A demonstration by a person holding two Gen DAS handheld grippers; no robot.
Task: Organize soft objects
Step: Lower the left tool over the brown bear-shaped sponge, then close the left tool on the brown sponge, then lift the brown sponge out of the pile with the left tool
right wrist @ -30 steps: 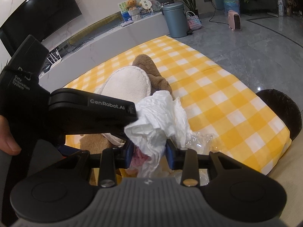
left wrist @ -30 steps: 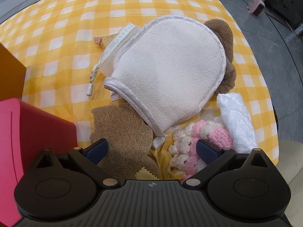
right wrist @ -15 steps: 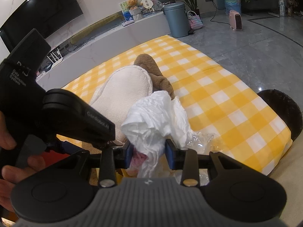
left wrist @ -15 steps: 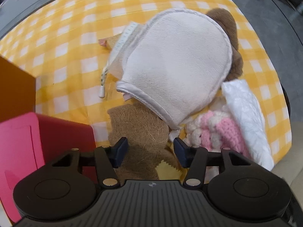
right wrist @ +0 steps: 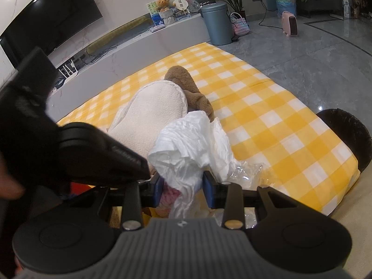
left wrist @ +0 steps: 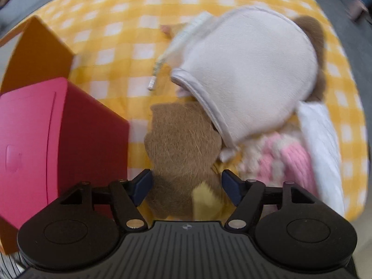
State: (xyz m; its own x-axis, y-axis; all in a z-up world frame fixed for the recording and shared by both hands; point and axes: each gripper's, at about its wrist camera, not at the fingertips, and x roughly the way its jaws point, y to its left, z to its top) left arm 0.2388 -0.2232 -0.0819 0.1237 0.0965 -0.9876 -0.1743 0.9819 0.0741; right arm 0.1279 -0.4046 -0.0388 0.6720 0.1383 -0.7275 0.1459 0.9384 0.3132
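Now left gripper (left wrist: 187,187) poised straight down over brown fibre pad (left wrist: 181,148) beside pink box (left wrist: 46,144); jaws just reopened wide after a partial close, straddling pad, nothing gripped. Pickup apparently retried. Right gripper (right wrist: 183,187) unchanged, half closed on crumpled white cloth (right wrist: 190,148). Lettering on left gripper body blurred, unreadable.

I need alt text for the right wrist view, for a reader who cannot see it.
The right gripper clamps a crumpled white cloth above a yellow checked tablecloth. Behind it lie a cream mitt and a brown plush toy; the left gripper's black body fills the left side.
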